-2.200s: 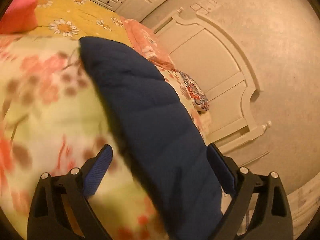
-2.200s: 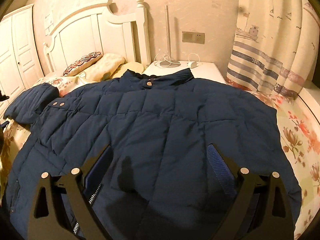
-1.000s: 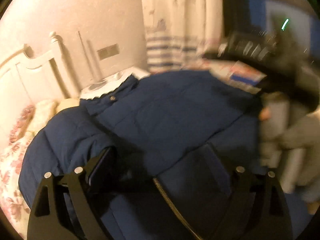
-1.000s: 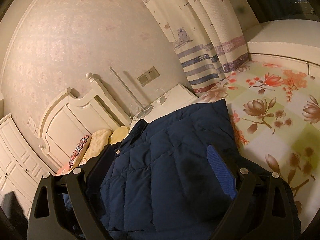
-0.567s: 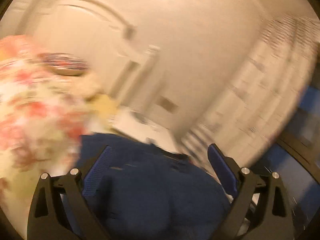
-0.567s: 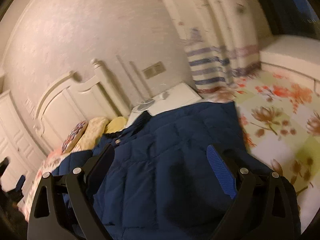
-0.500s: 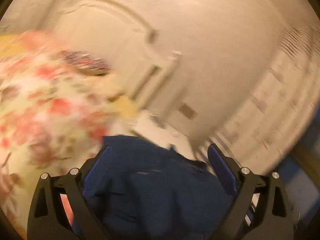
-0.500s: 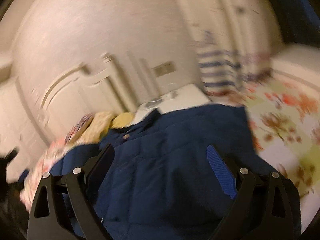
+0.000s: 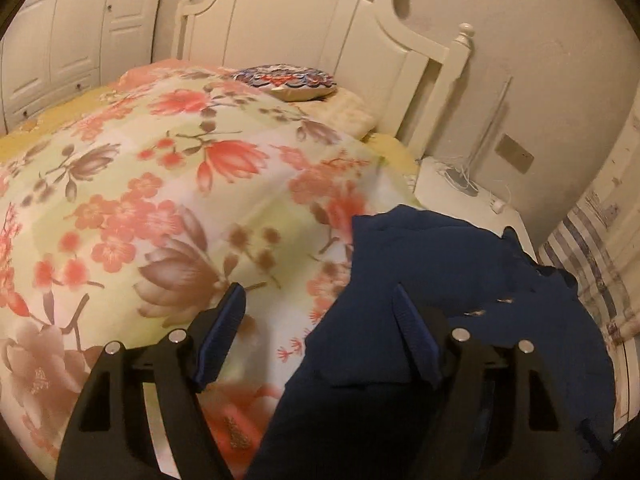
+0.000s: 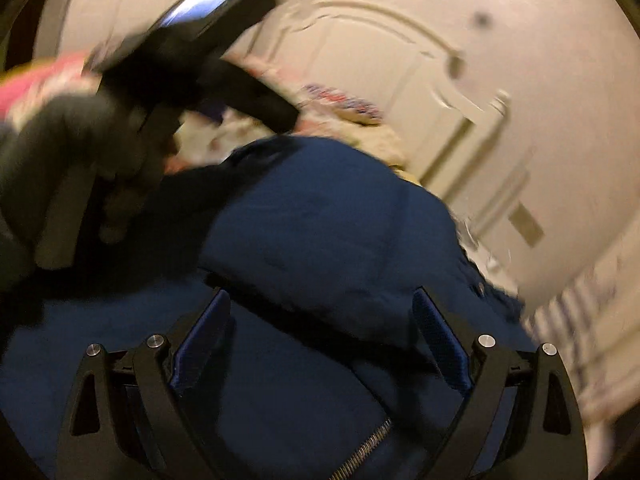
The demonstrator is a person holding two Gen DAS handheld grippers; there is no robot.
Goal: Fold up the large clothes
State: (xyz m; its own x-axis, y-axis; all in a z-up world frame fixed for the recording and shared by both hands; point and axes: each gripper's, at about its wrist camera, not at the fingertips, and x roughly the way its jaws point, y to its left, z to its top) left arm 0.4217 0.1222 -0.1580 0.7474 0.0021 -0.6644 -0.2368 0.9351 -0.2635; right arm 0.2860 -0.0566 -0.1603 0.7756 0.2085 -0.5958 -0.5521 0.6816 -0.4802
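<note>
The left gripper hangs low over the bed with its blue-padded fingers spread wide, nothing between them: the left finger sits over the floral quilt, the right finger over the edge of the navy puffer jacket. The jacket lies bunched on the right side of the quilt, its dark bulk running from near the nightstand down to the bottom of the left wrist view, with small snaps showing on its upper folds. Beyond it a patterned pillow rests by the white headboard, and a white wardrobe stands at far left; a striped curtain hangs at the right edge. Over to the right wrist view, and it is blurred: the right gripper is over the jacket, fingers set wide apart and gripping nothing, with padded navy fabric filling the space beneath them and a metal zipper running across the bottom. At upper left in this view a gloved hand holds the other gripper's black body, just above the jacket's far edge, though the blur hides whether it touches the cloth. The headboard and the pillow show smeared behind.
</note>
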